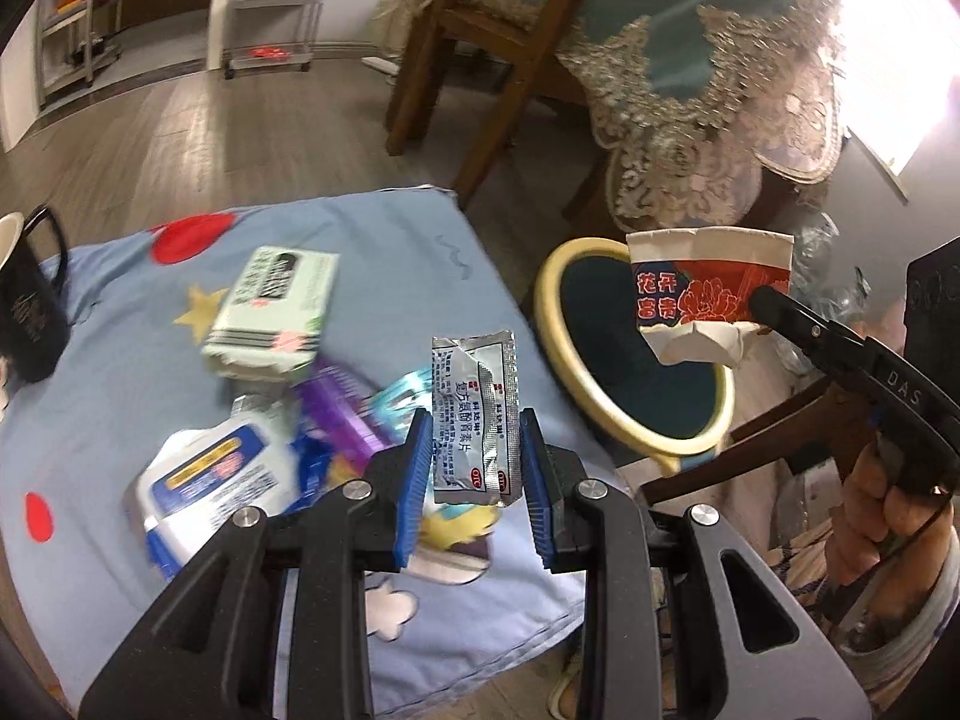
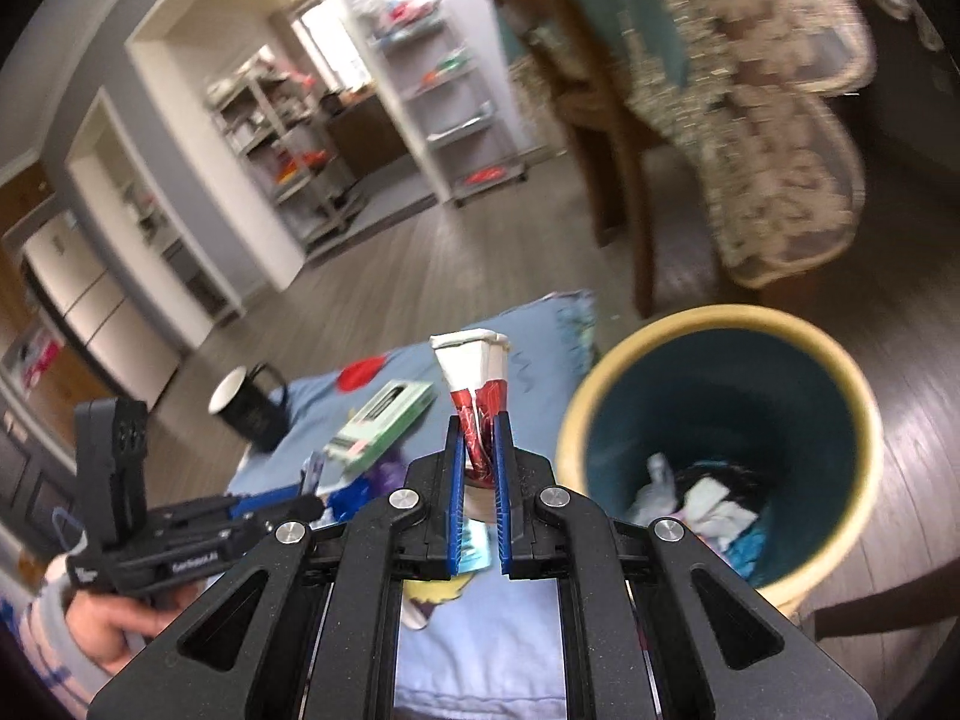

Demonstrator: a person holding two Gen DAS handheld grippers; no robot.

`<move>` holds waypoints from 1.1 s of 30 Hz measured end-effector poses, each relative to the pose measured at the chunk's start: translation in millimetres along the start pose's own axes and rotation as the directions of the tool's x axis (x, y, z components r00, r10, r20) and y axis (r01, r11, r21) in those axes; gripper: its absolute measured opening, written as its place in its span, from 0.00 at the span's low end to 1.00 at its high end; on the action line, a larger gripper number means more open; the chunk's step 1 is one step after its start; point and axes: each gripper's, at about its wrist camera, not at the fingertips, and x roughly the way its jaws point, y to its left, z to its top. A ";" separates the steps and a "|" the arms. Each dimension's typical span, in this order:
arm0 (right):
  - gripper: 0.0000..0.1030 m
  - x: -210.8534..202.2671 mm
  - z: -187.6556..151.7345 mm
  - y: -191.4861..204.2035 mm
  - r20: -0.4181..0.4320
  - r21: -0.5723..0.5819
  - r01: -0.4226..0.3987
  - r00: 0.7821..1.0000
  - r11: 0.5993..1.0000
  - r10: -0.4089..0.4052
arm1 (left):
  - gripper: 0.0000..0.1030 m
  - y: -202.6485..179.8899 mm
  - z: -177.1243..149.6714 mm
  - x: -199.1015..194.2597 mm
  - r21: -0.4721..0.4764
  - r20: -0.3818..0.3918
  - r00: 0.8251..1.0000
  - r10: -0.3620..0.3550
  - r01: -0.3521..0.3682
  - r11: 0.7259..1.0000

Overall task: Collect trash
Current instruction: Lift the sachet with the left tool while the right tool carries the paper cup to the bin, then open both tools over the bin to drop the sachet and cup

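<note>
My left gripper [image 1: 475, 420] is shut on a silver medicine sachet [image 1: 474, 384], held upright above the blue cloth-covered table [image 1: 390, 252]. To its right, the right gripper [image 1: 762, 300] holds a crushed red-and-white paper cup [image 1: 708, 294] above the yellow-rimmed bin [image 1: 547, 312]. In the right wrist view, the right gripper [image 2: 478, 423] is shut on the flattened cup [image 2: 474, 372], left of the bin [image 2: 720, 315], which holds several scraps. The left gripper [image 2: 300, 507] shows at lower left, gripped by a hand [image 2: 114, 618].
On the cloth lie a green box [image 1: 273, 312], a white-and-blue wipes pack [image 1: 210, 480] and a purple wrapper [image 1: 342, 414]. A black mug [image 1: 30, 312] stands at the table's left edge. A wooden chair [image 1: 480, 60] and a lace-draped table [image 1: 720, 90] stand behind the bin.
</note>
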 end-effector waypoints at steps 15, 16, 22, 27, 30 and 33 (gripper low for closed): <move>0.10 -38.8 -2.5 -60.6 0.077 0.166 0.190 0.976 0.968 -0.205 | 0.27 -94.8 34.9 67.4 0.136 -0.080 0.991 -0.106 0.117 0.984; 0.10 -38.8 -3.8 -66.8 0.072 0.192 0.195 0.975 0.962 -0.212 | 0.27 -100.7 36.2 76.4 0.142 -0.095 0.989 -0.111 0.124 0.982; 0.10 -41.1 -6.5 -82.1 0.075 0.250 0.218 0.967 0.943 -0.243 | 0.27 -119.9 38.8 115.1 0.151 -0.146 0.981 -0.130 0.152 0.977; 0.10 -41.2 -9.0 -90.5 0.070 0.276 0.239 0.961 0.931 -0.268 | 0.28 -124.6 38.8 144.4 0.140 -0.174 0.977 -0.122 0.147 0.979; 0.10 -40.3 -9.3 -96.7 0.063 0.296 0.242 0.960 0.924 -0.271 | 0.30 -119.2 38.1 152.8 0.111 -0.184 0.975 -0.124 0.146 0.983; 0.10 -37.2 -10.1 -98.3 0.055 0.303 0.241 0.962 0.922 -0.269 | 0.53 -115.7 37.7 148.6 0.114 -0.175 0.977 -0.122 0.143 0.983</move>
